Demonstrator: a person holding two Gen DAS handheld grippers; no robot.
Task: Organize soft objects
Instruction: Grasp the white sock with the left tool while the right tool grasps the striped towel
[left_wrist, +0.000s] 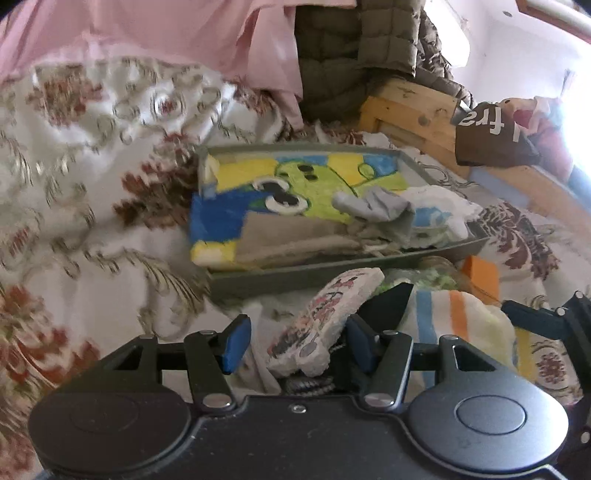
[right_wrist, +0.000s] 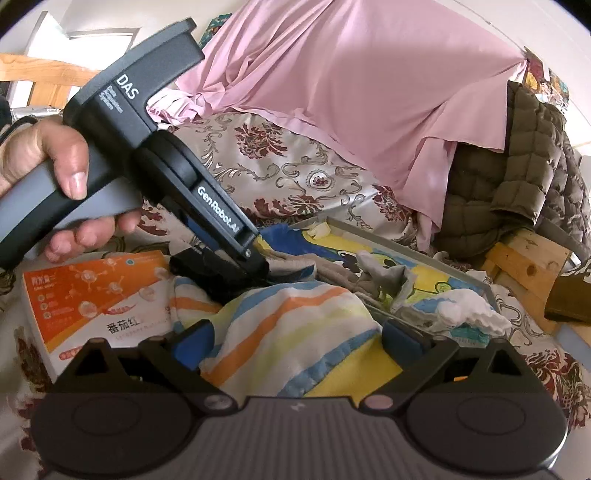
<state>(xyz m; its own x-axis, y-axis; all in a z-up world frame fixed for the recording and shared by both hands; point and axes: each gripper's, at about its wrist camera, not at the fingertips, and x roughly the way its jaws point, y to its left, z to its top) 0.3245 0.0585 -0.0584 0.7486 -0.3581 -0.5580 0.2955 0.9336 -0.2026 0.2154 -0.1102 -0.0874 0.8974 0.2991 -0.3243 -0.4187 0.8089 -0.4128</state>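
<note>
white patterned sock lies between the left gripper jaws, apart, toe pointing up-right.

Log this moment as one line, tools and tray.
left tool: open around printed cloth | right tool: open over striped towel | tray: cartoon towel, grey sock inside

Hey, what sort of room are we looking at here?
Most likely a bedroom: a floral bedspread covers the surface, a wooden bed frame stands behind it, and a quilted jacket lies heaped there.
</note>
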